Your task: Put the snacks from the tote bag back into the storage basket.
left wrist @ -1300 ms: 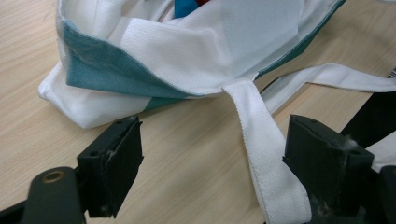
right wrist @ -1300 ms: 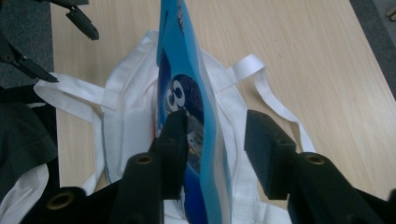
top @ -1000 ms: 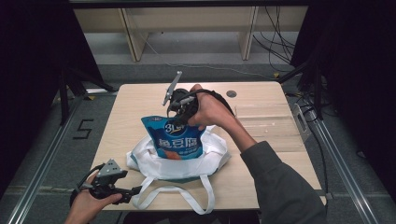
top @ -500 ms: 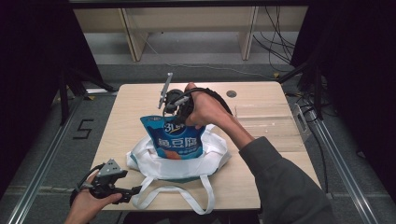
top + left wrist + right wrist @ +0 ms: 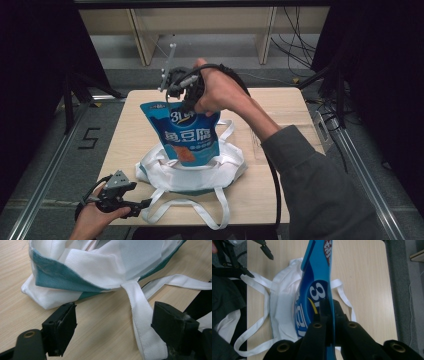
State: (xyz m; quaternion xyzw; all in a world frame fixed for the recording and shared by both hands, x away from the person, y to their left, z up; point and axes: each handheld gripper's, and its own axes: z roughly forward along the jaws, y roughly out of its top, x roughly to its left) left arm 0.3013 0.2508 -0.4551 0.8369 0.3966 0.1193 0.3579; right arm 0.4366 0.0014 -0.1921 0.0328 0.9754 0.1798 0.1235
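A blue snack pouch [image 5: 187, 135] with white print hangs upright, its lower end inside the mouth of a white and teal tote bag [image 5: 195, 175] lying on the table. My right gripper [image 5: 187, 106] is shut on the pouch's top edge; in the right gripper view the jaws pinch the pouch [image 5: 317, 272] edge-on above the tote bag [image 5: 282, 305]. My left gripper [image 5: 142, 206] rests low at the table's near left corner, open. In the left gripper view its jaws stand wide on either side of a white strap [image 5: 140, 315] of the tote bag [image 5: 100, 265], not pressing it.
The wooden table [image 5: 285, 110] is bare to the right and behind the bag. The tote's straps [image 5: 215, 212] loop toward the near edge. A wooden shelf frame [image 5: 200, 22] stands behind the table, and cables [image 5: 300, 55] lie on the floor at the back right.
My right hand has risen, and the pouch has come up with it, further out of the tote bag. The left gripper has stayed where it was.
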